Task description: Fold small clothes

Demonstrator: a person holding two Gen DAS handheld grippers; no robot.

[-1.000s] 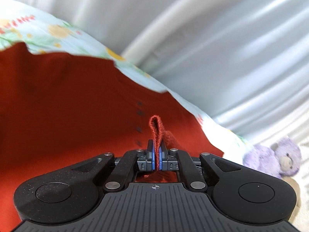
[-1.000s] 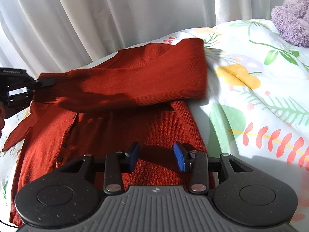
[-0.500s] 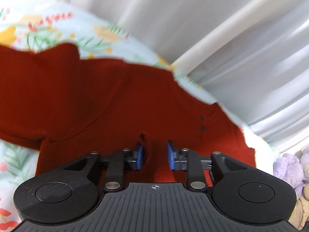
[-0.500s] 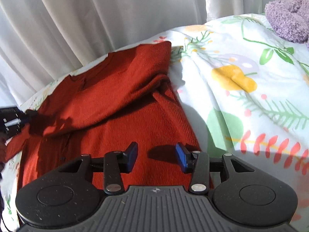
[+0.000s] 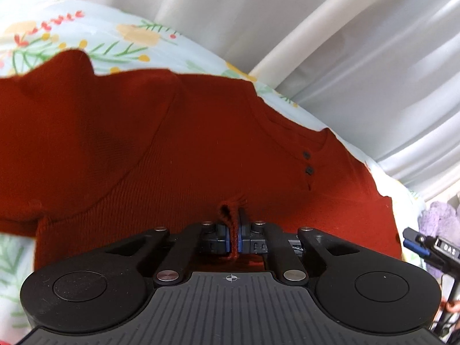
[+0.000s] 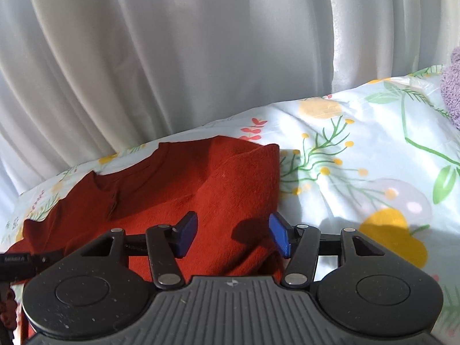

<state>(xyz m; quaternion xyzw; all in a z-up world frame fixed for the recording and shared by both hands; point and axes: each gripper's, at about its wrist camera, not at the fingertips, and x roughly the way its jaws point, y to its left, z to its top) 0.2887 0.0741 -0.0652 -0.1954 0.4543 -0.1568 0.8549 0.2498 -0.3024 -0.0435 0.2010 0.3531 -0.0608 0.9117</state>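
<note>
- Left wrist view: the left hand-held gripper is closed tight on a pinched ridge of the rust-red ribbed knit cardigan with small dark buttons. The fabric bunches up between the blue pads, most likely so a layer of the body can be lifted and carried over for a fold.
- The cardigan lies spread on the bed, on a pale floral-print bedsheet, close to the edge that meets the white pleated curtain. Its neckline and two buttons face the curtain side.
- A sleeve lies folded across the chest, which suits a garment being narrowed before the lengthwise fold.
- Right wrist view: the right hand-held gripper has its jaws spread wide and holds nothing. It hovers over the cardigan's right side edge, one finger above the knit and the other about over the bedsheet. I judge it is straddling that edge ready to take hold, so both sides rise together.
- The tip of the left tool shows at the left margin of this view, low against the fabric.
- A lilac plush toy sits towards the far right corner of the bed, well apart from the cardigan, out of the folding area.
- Risk, as I judge it: a one-sided pinch on loose knit may drag the folded sleeve askew.
</note>
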